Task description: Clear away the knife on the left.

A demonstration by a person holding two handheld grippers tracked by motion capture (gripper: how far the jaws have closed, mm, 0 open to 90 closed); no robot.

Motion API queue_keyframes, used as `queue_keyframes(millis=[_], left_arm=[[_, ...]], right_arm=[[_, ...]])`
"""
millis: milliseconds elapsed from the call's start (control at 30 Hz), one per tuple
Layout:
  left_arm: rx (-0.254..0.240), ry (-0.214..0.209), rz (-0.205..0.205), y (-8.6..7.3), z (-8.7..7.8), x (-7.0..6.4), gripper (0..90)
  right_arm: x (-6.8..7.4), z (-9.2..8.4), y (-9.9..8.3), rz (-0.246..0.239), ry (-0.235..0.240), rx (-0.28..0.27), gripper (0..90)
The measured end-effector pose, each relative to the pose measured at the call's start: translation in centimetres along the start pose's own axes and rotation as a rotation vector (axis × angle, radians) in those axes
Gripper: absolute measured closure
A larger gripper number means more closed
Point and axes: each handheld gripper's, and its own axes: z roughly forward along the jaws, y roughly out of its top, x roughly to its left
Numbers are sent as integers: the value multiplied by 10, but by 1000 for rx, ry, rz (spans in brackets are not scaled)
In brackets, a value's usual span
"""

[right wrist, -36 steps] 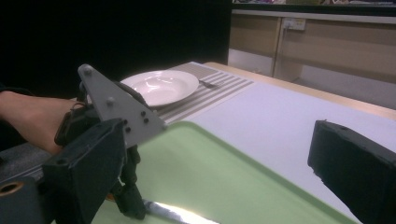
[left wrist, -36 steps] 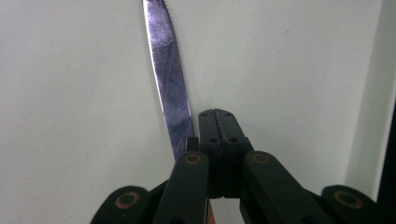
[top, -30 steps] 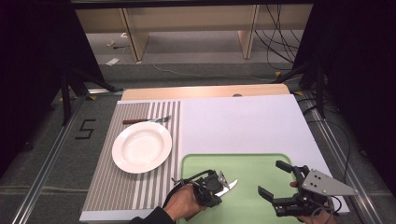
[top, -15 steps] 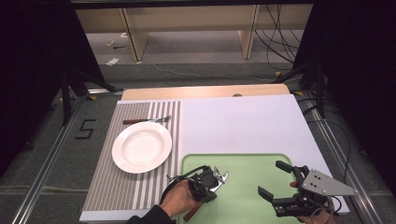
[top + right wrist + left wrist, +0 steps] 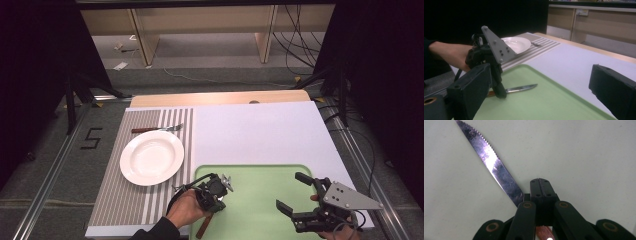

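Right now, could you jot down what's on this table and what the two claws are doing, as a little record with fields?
Left claw: shut on the knife, gripping it where blade meets wooden handle
Knife: serrated blade, over the tray's left end
Right claw: open, holding nothing, over the tray's right end
Tray: green, at the near edge of the table
Plate: white, on the striped mat, left of the tray
Fork: on the mat just beyond the plate

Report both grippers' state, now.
Left gripper: closed on the knife, above the green tray.
Right gripper: open, fingers holding nothing.
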Motion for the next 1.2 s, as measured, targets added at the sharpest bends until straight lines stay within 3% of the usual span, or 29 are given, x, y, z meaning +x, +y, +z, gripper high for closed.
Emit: queue_keyframes(millis=[500,1200], left_arm=[[34,-8,-50,-17,-11,14,899],[67,-25,-80,-30,-17,23,899]], right_arm=[[0,0,0,-1,2,0,54],[0,0,0,-4,3,-2,55]])
